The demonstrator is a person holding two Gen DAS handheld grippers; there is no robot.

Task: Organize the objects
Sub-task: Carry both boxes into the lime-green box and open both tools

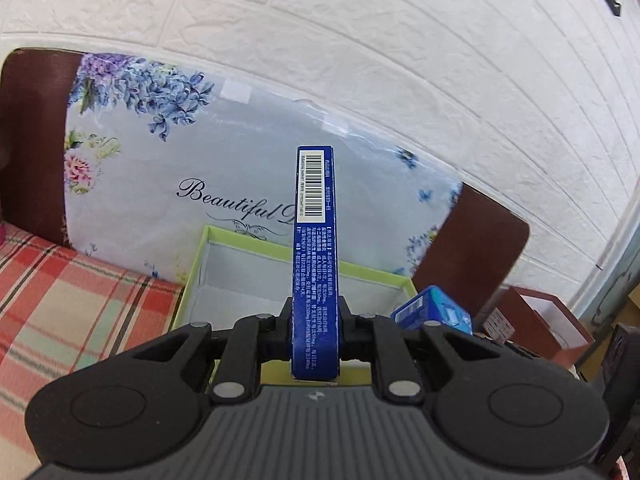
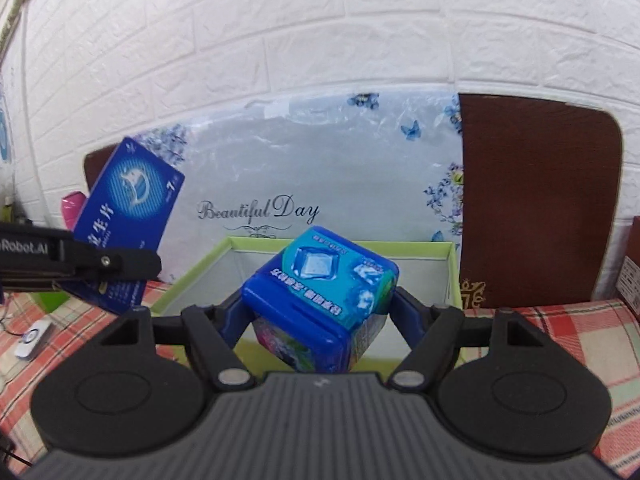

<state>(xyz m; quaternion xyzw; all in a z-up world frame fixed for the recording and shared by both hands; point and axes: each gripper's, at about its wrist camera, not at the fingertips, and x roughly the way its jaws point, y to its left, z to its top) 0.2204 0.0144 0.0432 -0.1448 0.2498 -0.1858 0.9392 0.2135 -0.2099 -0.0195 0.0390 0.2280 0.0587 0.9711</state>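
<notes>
My left gripper (image 1: 315, 316) is shut on a thin dark blue box (image 1: 316, 248), held edge-up with its barcode facing the camera, above the near side of an open green-rimmed box (image 1: 202, 256). In the right wrist view the same blue box (image 2: 130, 216) shows its broad printed face at the left, clamped in the left gripper (image 2: 120, 266). My right gripper (image 2: 320, 304) is shut on a blue cube-shaped tub (image 2: 320, 292), tilted and held over the green-rimmed box (image 2: 450, 256). That tub (image 1: 432, 312) also peeks in at the right of the left wrist view.
A floral cushion (image 2: 320, 168) reading "Beautiful Day" leans on a brown headboard (image 2: 536, 200) against a white brick wall. A red plaid cloth (image 1: 60, 292) covers the surface. A brown carton (image 1: 536, 320) stands at the right, a small white device (image 2: 34, 338) lies at the left.
</notes>
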